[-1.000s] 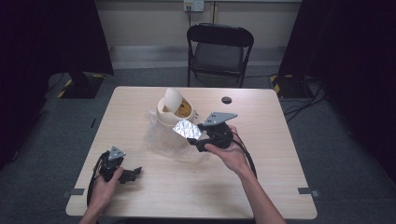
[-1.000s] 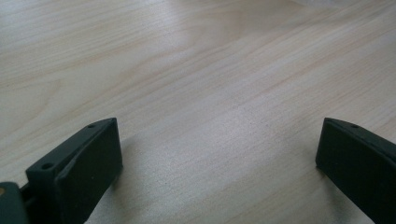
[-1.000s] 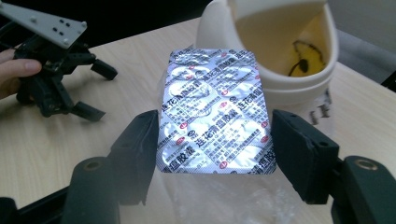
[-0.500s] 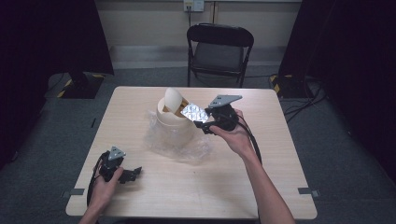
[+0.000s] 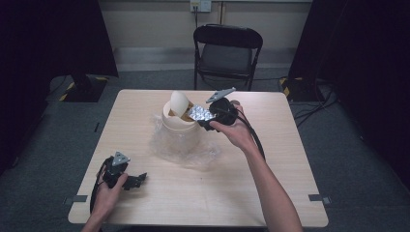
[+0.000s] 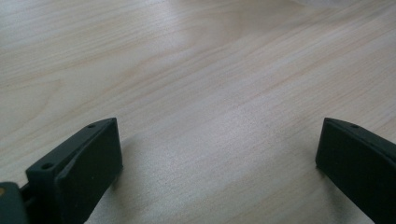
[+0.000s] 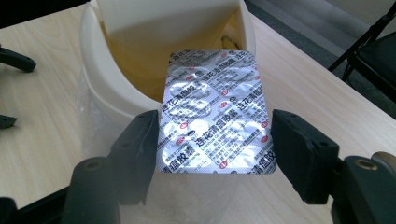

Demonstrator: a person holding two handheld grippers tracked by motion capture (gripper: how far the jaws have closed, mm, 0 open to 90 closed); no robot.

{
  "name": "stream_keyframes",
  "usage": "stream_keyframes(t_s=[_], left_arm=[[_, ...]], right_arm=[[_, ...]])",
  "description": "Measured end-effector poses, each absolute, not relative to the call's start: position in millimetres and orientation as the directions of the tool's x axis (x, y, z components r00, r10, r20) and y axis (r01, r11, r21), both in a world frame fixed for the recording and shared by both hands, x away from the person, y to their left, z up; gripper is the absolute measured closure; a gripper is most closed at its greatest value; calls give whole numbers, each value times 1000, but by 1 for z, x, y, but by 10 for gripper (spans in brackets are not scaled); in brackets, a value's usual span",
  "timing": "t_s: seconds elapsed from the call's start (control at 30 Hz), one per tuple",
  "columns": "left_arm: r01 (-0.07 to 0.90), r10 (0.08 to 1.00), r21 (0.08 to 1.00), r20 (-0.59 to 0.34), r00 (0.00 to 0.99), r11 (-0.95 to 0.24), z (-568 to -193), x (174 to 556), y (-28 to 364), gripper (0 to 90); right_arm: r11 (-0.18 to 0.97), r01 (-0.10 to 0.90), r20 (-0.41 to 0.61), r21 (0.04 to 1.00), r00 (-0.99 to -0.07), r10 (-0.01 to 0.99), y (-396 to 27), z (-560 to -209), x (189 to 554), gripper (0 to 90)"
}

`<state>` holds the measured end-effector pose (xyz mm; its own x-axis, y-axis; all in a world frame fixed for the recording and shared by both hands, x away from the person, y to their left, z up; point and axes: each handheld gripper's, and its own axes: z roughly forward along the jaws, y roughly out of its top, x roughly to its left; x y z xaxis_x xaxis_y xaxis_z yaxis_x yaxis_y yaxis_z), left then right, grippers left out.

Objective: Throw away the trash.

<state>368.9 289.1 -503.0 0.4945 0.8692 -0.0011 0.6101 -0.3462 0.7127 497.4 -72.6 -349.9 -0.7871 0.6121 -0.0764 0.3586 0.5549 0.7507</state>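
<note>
A silver blister pack of pills (image 7: 215, 112) sits flat between the jaws of my right gripper (image 7: 217, 154), and both pads press on its long edges. In the high view the right gripper (image 5: 204, 120) holds the blister pack (image 5: 199, 113) at the rim of a cream bin (image 5: 181, 133). The bin's swing lid (image 5: 179, 102) is tipped up, and the pack's far end reaches over the open mouth (image 7: 140, 70). My left gripper (image 5: 138, 180) rests on the table near the front left corner. Its jaws (image 6: 219, 158) stand wide apart over bare wood.
Crumpled clear plastic (image 5: 193, 154) lies around the bin's base. The wooden table (image 5: 270, 193) carries nothing else near the grippers. A black folding chair (image 5: 227, 48) stands beyond the far edge. Dark curtains hang at both sides.
My right gripper has carried the blister pack away from the person and slightly up, from beside the bin to over its open mouth. The left gripper has stayed put.
</note>
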Motion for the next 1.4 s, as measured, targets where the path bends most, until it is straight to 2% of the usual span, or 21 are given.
stream_keyframes(t_s=[0.37,0.73,0.8,1.17,1.4], left_arm=[[609,868,712,2,496,-349,-503,369,289,0],[609,868,714,-2,496,-346,-503,369,289,0],[609,868,714,-2,496,-346,-503,369,289,0],[608,868,714,-1,496,-347,-503,369,289,0],[609,868,714,-1,496,-347,-503,369,289,0]], right_arm=[[546,349,-67,762,-796,602,-66,-352,510,340],[526,319,-78,788,-796,601,-63,-339,511,340],[526,321,-72,787,-800,596,-59,-341,513,373],[540,325,-61,776,-813,578,-39,-352,523,373],[515,321,-69,794,-795,602,-37,-357,529,291]])
